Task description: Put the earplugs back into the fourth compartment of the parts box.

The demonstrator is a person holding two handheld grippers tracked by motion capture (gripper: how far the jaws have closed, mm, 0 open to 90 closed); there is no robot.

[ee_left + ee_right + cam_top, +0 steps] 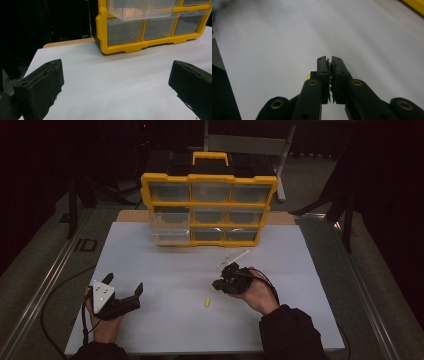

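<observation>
My right gripper [218, 284] hangs over the middle of the white table [165, 270], held in a hand and pointing left. In the right gripper view its jaws [329, 61] are pressed together, and a sliver of a small yellow piece [330, 64] is pinched at the tips. A second small yellow piece [206, 302] lies on the table just below and left of that gripper; it peeks out beside the jaws [308, 76]. My left gripper [124, 284] rests at the near left, jaws wide apart with nothing between them [116, 82].
A yellow organizer [209, 210] with clear drawers stands at the back of the table, its left middle drawer [171, 222] pulled out a little. A thin white stick [236, 257] lies between the organizer and my right gripper. Dark floor and stands surround the table.
</observation>
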